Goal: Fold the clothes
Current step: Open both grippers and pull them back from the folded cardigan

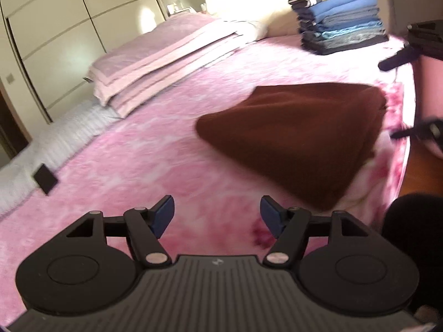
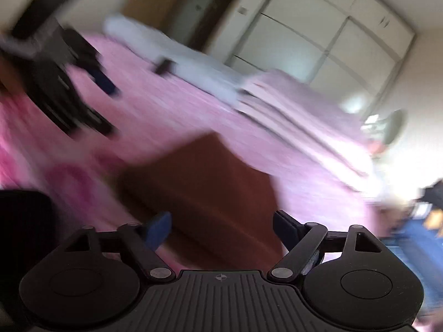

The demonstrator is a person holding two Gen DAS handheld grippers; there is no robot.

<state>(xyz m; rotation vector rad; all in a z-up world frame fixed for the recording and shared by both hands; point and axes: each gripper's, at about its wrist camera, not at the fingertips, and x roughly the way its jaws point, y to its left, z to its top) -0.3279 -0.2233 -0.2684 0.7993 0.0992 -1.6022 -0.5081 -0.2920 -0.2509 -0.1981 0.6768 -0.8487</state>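
A bedroom, with a pink fluffy blanket (image 1: 166, 149) spread over the bed and cream wardrobe doors (image 1: 55, 27) along the far wall. At the left edge lies a small black square (image 1: 45, 178), then folded pink bedding (image 1: 155, 63) up by the head. Nearer me the left gripper (image 1: 217, 215) hangs over bare blanket, its blue-tipped tongs wide apart and empty. To the right lies the folded brown garment (image 1: 299, 135), flat on the blanket. Beyond it stands a tall stack of folded clothes (image 1: 340, 13). The right gripper (image 2: 221, 228), badly blurred, hovers above the brown garment, tongs wide, nothing between them.
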